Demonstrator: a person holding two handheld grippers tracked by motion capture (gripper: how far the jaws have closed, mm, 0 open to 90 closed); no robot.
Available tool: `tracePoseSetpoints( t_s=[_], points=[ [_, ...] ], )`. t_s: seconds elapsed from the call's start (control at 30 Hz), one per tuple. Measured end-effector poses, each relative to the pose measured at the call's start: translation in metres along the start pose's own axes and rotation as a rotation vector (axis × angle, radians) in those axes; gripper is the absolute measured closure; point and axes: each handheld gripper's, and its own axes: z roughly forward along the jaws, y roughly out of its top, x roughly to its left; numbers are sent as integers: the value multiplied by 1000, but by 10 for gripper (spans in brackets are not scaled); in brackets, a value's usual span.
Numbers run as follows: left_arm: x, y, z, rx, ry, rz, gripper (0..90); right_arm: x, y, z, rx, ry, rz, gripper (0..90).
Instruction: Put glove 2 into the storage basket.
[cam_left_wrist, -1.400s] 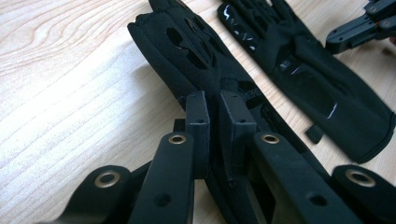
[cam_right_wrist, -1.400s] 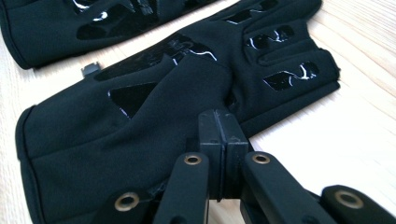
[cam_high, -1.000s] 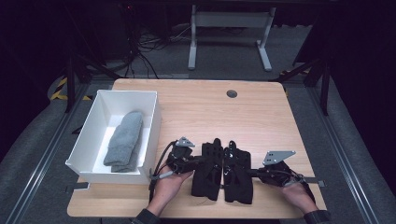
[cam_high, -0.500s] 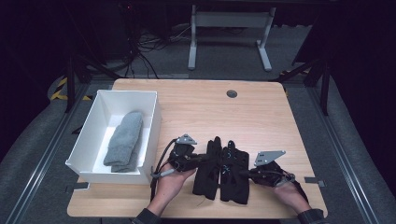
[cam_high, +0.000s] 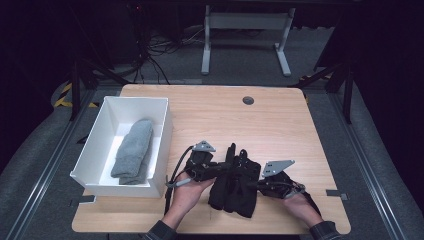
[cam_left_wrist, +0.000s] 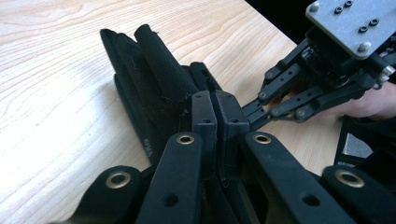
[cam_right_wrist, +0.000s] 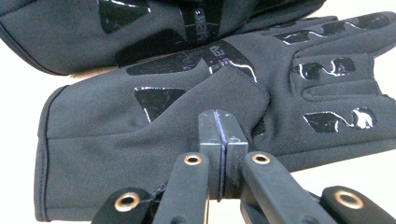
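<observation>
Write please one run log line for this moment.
left gripper: shut, at black gloves | right gripper: shut, at glove palm | grey towel: in white bin

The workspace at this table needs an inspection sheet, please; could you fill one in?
Surface: light wooden table, round grommet hole near far edge.
Job's things: pair of black fabric gloves lying at front centre.
Clutter: white rectangular bin at left, holding folded grey towel.
Grippers: left gripper and right gripper both shut, at the gloves; whether fabric is pinched is unclear.
Cables: black cable trailing from left gripper.
Surroundings: dark floor, grey metal stand behind table.
</observation>
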Motion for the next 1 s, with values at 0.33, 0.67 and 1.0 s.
tracePoseSetpoints(
  t_s=[0.33,0.67,1.0],
  points=[
    [0,2,9,15,-15,0,884,7,14,15,0,-3,-18,900],
    [2,0,14,26,-3,-3,884,14,26,26,-12,-6,-47,900],
    [-1,1,16,24,-20,-5,884,4,14,14,-2,-28,-23,900]
  ],
)
